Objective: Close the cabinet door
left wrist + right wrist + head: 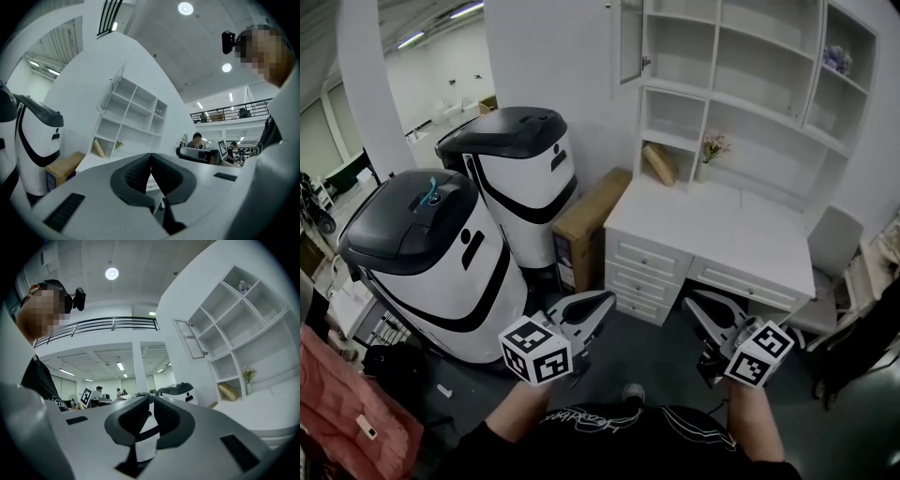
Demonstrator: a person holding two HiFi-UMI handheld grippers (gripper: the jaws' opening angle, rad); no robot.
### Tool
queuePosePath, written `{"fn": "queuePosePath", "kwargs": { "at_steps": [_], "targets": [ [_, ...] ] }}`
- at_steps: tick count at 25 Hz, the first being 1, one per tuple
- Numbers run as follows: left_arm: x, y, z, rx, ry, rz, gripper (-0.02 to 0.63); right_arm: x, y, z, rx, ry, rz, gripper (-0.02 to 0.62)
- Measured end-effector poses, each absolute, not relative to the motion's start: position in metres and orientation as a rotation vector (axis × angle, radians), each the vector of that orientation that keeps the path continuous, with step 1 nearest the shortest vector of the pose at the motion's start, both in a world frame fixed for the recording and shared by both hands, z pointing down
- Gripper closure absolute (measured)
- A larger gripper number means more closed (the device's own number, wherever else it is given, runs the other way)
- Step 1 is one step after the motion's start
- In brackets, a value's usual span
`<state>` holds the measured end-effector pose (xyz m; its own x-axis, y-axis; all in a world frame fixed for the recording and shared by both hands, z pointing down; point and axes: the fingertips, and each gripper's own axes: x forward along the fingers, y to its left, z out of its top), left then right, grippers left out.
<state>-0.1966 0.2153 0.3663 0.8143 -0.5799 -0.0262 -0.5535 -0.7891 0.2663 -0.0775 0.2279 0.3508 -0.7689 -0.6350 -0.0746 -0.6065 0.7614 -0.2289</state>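
The cabinet door [630,37], glass in a white frame, stands swung open at the top left of the white shelf unit [750,84] over the desk [722,234]. It also shows in the left gripper view [114,89] and the right gripper view [190,338]. Both grippers are held level low in front of the desk, well short of the door. My left gripper [607,298] [150,155] is shut with nothing in it. My right gripper [692,298] [151,397] has its tips together and is also empty.
Two large white-and-black machines [520,178] [431,253] stand left of the desk, with a cardboard box [586,225] leaning between them and the desk. A grey chair [830,253] sits at the right. A flower vase [714,148] and a roll [661,164] rest on the shelves.
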Motion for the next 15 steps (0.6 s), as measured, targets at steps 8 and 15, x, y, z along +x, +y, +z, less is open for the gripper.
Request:
{"fn": "queuePosePath", "kwargs": {
  "at_steps": [8,15],
  "targets": [
    [-0.157,0.054,0.375,2.698,-0.899,-0.151,0.584,-0.042,0.067,0.356,-0.955,2.831,-0.341,0.535],
    [-0.132,-0.055,0.366,2.709,-0.957,-0.145,0.584,-0.014,-0.042,0.355,-0.924,2.838,-0.352,0.535]
  ]
}}
